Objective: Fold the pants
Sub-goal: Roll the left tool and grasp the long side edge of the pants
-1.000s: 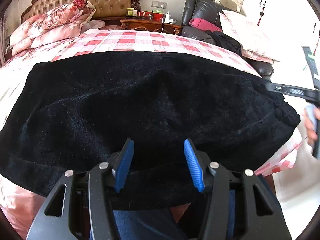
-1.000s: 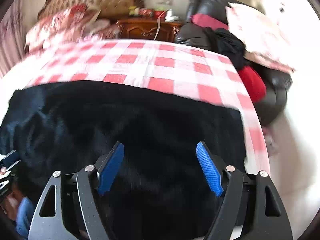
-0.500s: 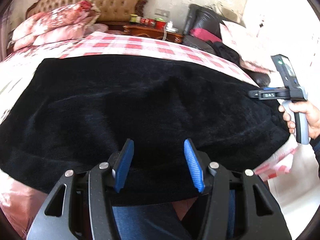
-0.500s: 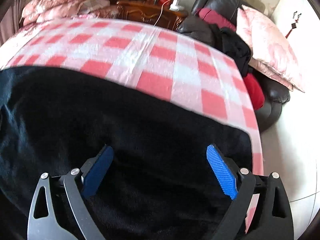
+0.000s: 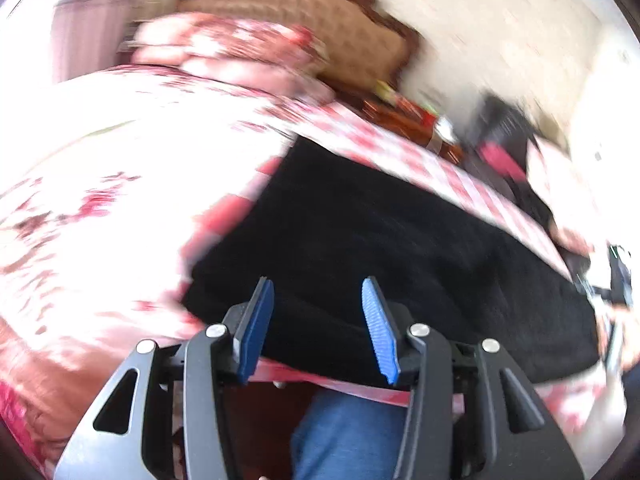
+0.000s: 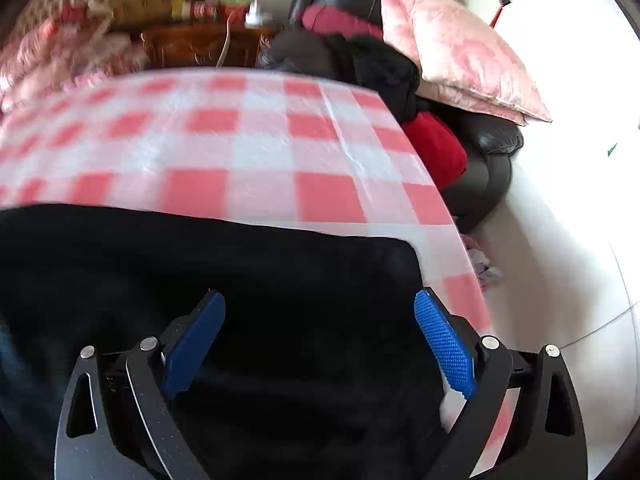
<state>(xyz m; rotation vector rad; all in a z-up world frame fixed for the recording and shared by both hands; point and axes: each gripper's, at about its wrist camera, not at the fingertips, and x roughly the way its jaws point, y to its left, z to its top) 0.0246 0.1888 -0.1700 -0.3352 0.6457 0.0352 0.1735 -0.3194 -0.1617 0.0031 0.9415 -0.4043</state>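
Black fuzzy pants (image 5: 400, 248) lie flat across the red-and-white checked sheet (image 6: 248, 152) on the bed. In the blurred left wrist view my left gripper (image 5: 318, 300) is open and empty above the pants' near left end. In the right wrist view my right gripper (image 6: 320, 320) is open wide and empty over the pants (image 6: 280, 288) near their right end, whose corner sits close to the bed's right edge. The right gripper and the hand holding it show at the far right of the left wrist view (image 5: 616, 280).
Pink floral bedding (image 5: 80, 200) covers the bed's left side, with pillows and a tufted headboard (image 5: 300, 24) behind. A wooden nightstand (image 6: 200, 44) stands at the back. A dark chair heaped with clothes and a pink pillow (image 6: 460, 48) stands right of the bed. White floor (image 6: 560, 240) lies on the right.
My left gripper has swung fast to the left toward the pants' left end, blurring its view. My right gripper has shifted toward the pants' right end. Both stay open.
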